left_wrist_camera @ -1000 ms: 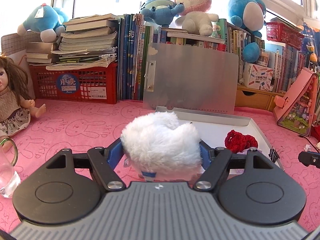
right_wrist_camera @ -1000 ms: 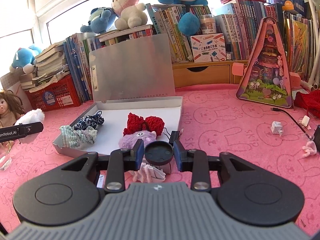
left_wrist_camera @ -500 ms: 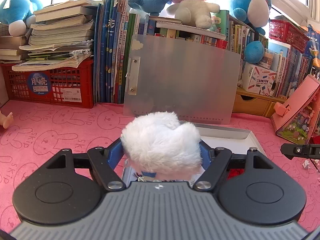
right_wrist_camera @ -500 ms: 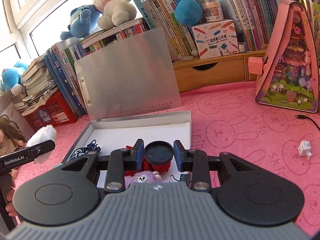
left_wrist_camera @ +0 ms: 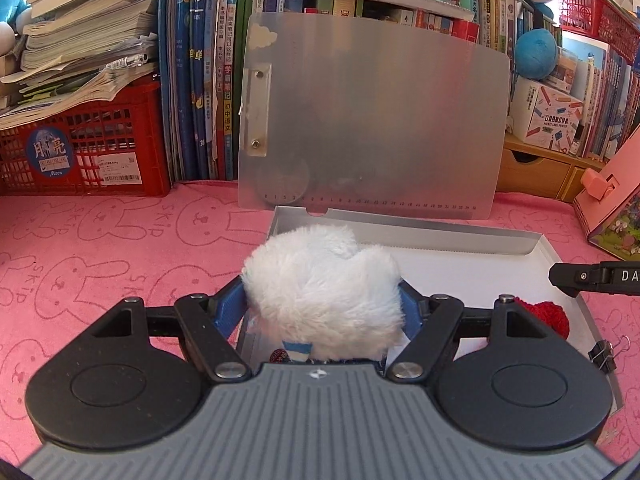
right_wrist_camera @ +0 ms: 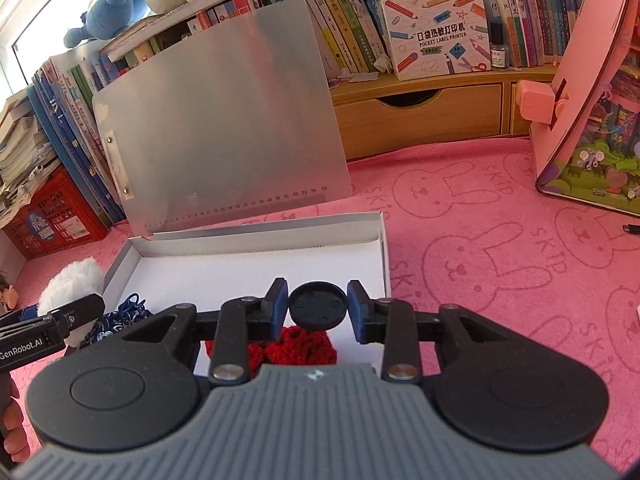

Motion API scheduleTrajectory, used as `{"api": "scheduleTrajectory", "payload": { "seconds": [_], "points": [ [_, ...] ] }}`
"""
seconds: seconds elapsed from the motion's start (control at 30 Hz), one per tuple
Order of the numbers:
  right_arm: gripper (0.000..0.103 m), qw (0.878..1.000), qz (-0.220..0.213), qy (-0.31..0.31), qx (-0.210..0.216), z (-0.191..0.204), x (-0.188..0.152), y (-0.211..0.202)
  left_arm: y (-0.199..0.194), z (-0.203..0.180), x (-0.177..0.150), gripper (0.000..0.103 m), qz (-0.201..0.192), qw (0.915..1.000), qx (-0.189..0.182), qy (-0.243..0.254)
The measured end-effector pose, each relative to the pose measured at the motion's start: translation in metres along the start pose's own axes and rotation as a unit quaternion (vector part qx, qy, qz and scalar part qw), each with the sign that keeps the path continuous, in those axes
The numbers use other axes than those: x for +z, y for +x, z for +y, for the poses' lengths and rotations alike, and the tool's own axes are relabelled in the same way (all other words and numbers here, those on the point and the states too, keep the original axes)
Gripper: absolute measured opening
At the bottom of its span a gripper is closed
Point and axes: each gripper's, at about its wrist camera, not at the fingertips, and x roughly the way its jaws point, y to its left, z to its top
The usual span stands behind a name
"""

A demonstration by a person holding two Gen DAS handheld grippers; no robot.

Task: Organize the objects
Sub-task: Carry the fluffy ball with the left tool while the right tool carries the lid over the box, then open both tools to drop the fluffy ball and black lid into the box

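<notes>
My left gripper (left_wrist_camera: 322, 304) is shut on a fluffy white plush (left_wrist_camera: 320, 292) and holds it over the near left corner of the shallow white box (left_wrist_camera: 460, 236). My right gripper (right_wrist_camera: 318, 308) is shut on a round black disc (right_wrist_camera: 318, 307) and holds it above the same box (right_wrist_camera: 260, 240). A red knitted item (right_wrist_camera: 296, 346) lies in the box under the right gripper and shows in the left wrist view (left_wrist_camera: 546, 316). A dark blue patterned scrunchie (right_wrist_camera: 124, 314) lies at the box's left. The plush also shows in the right wrist view (right_wrist_camera: 70, 286).
A silver metal clipboard (left_wrist_camera: 372, 116) leans upright behind the box against rows of books. A red crate (left_wrist_camera: 80, 148) with stacked papers stands at the left. A pink triangular toy house (right_wrist_camera: 592, 92) stands at the right. A binder clip (left_wrist_camera: 604, 354) lies beside the box on the pink cloth.
Both grippers have moved forward and over the box with their loads. The doll and glass have left the left wrist view. The box's near contents have slipped under the grippers.
</notes>
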Motion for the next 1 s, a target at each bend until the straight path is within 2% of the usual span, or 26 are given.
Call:
{"api": "scheduleTrajectory", "payload": {
  "seconds": [0.17,0.47,0.53,0.57,0.7,1.0],
  "points": [
    [0.037,1.0,0.01,-0.006,-0.005,0.002,-0.004,0.012,0.012,0.003,-0.005,0.078,0.016,0.9999,-0.004,-0.002],
    [0.041,1.0,0.015,-0.002,0.001,0.0,-0.007,0.016,0.012,0.003,-0.008,0.079,0.013,0.9999,-0.009,0.005],
    [0.056,1.0,0.012,0.0,0.006,-0.001,-0.007,0.013,0.008,0.003,-0.007,0.081,0.013,0.9999,-0.009,0.002],
    [0.058,1.0,0.011,0.001,0.009,-0.001,-0.007,0.011,0.006,0.005,-0.007,0.085,0.014,0.9998,-0.013,-0.004],
    [0.061,1.0,-0.001,-0.001,0.012,0.001,-0.006,0.0,-0.009,0.008,-0.005,0.087,0.002,0.9994,-0.025,-0.022],
    [0.072,0.998,-0.044,-0.041,0.016,0.008,-0.015,-0.042,-0.058,0.0,-0.004,0.092,-0.036,0.9985,-0.039,-0.014]
  ]
}}
